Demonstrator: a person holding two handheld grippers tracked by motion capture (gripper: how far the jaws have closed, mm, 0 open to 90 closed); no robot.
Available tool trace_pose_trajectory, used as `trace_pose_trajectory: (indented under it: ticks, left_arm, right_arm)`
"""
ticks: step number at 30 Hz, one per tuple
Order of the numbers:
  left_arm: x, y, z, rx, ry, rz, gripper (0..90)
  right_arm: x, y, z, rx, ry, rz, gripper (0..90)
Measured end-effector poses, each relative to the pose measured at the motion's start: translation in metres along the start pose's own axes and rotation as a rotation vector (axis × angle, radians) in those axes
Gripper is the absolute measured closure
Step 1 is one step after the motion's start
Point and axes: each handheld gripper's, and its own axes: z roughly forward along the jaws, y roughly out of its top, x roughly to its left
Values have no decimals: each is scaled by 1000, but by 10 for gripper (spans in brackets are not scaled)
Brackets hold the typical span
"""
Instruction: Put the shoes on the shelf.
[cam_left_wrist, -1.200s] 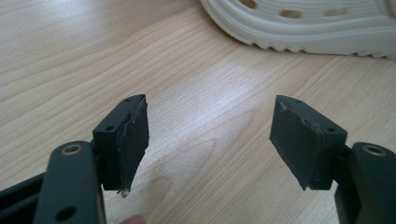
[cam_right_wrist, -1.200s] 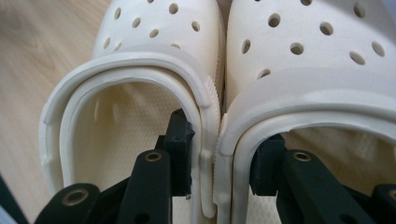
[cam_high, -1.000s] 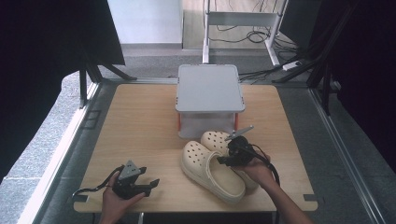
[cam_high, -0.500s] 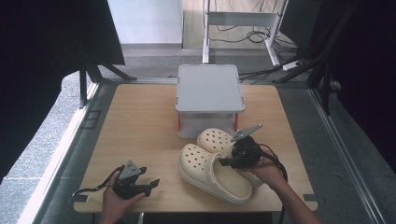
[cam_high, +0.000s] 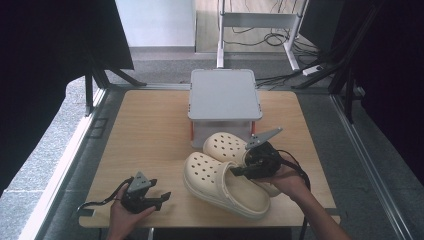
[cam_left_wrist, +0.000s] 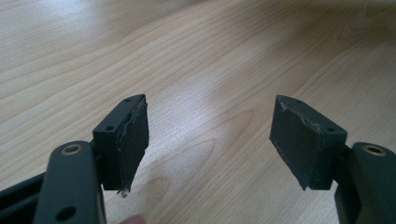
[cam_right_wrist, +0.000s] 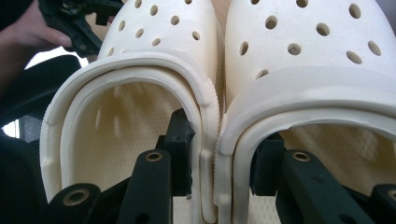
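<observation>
You had the pair of cream foam clogs (cam_high: 225, 172) near the right front of the wooden table (cam_high: 150, 135), just in front of the grey lidded box (cam_high: 225, 95). Your right gripper (cam_high: 243, 171) was clamped on both clogs at once: in the right gripper view one jaw sat inside the left clog (cam_right_wrist: 126, 98), the other inside the right clog (cam_right_wrist: 317, 74), pinching the two inner side walls together where they touch. The jaws stood partway closed, held off by the two walls.

Handling, as a judgement: these looked light, soft and springy, not fragile, and the matte foam should not slip much. The thick collar rim was the sensible place to hold; the perforated toe would flex and the heel strap would swing. One grip carrying two shoes means either could peel out if you tilted fast.

Your left gripper (cam_high: 159, 197) rested at the front left of the table, jaws wide apart over bare wood, nothing between the pads (cam_left_wrist: 133, 135).

Against the earlier frames: the clogs had come up off the table and tipped, toes pointing toward the box and left, the pair sitting a bit higher and further left in the high view. Your right hand (cam_high: 287, 180) rose with them. Grip width looked unchanged. The left gripper and the box stayed put.
</observation>
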Motion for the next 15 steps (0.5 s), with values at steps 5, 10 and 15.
trace_pose_trajectory:
  ticks: [5, 10, 15]
  left_arm:
    - [0, 0, 0, 0, 0, 0, 286]
    - [0, 0, 0, -1, 1, 2, 286]
    - [0, 0, 0, 2, 2, 3, 286]
  right_arm:
    - [5, 9, -7, -9, 9, -18, 672]
    - [6, 16, -12, -14, 13, -27, 672]
    - [6, 21, -16, -20, 15, -30, 672]
